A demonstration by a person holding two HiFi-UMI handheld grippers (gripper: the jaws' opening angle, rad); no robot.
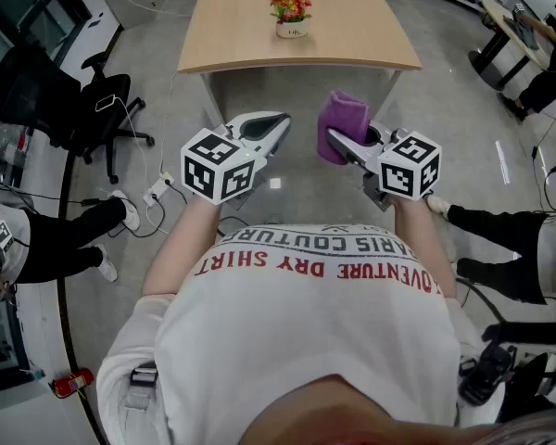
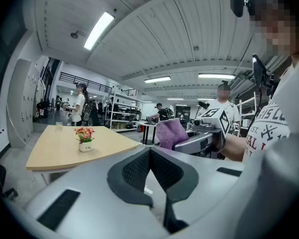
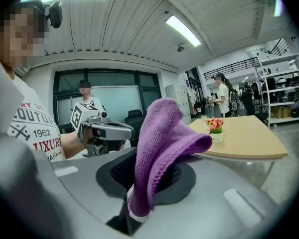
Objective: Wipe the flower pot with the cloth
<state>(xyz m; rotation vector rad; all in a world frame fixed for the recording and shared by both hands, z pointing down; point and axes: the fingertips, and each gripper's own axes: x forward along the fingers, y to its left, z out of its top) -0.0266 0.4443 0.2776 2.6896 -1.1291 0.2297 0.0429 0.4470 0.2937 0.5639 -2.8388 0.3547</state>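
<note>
One step: approach; flower pot [image 1: 292,29] on counter [image 1: 361,40] well apart.
Left gripper [image 1: 276,126]: jaws pressed together, empty.
Right gripper [image 1: 339,146]: jaws pinching cloth [image 1: 346,117].
Next: likely bring cloth to pot.

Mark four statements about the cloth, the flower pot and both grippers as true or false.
1. The right gripper is shut on the purple cloth. True.
2. The left gripper holds the flower pot. False: its jaws are together on nothing, and the flower pot stands on the table.
3. The purple cloth touches the flower pot. False: they are apart; the cloth is held short of the table.
4. The flower pot holds red and yellow flowers. True.
</note>
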